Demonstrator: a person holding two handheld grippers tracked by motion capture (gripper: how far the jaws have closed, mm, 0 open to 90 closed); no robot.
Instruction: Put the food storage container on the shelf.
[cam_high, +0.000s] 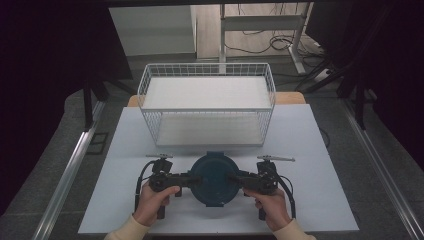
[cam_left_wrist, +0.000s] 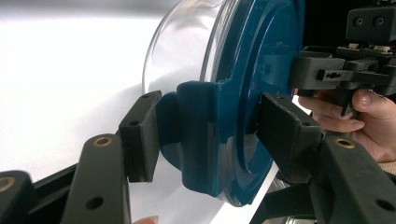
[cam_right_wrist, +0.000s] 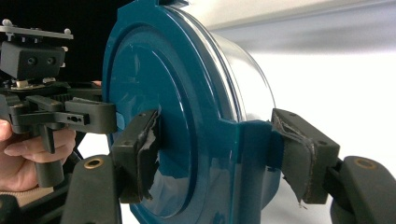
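A round container with a teal lid (cam_high: 215, 179) and a clear body (cam_left_wrist: 182, 51) stands on the white table near its front edge. My left gripper (cam_high: 192, 180) comes in from the left, its pads (cam_left_wrist: 140, 135) pressed on the lid's side latch (cam_left_wrist: 201, 140) and the lid's top. From the right, my right gripper (cam_high: 239, 180) clamps the opposite latch (cam_right_wrist: 252, 154), one worn pad (cam_right_wrist: 140, 154) on the lid's top face and the other under the latch. A hand holds each gripper.
A white wire basket (cam_high: 210, 111) with two levels stands on the table behind the container. The white tabletop (cam_high: 300, 145) stretches to both sides. Dark floor, metal rails and a desk frame with cables lie beyond the table.
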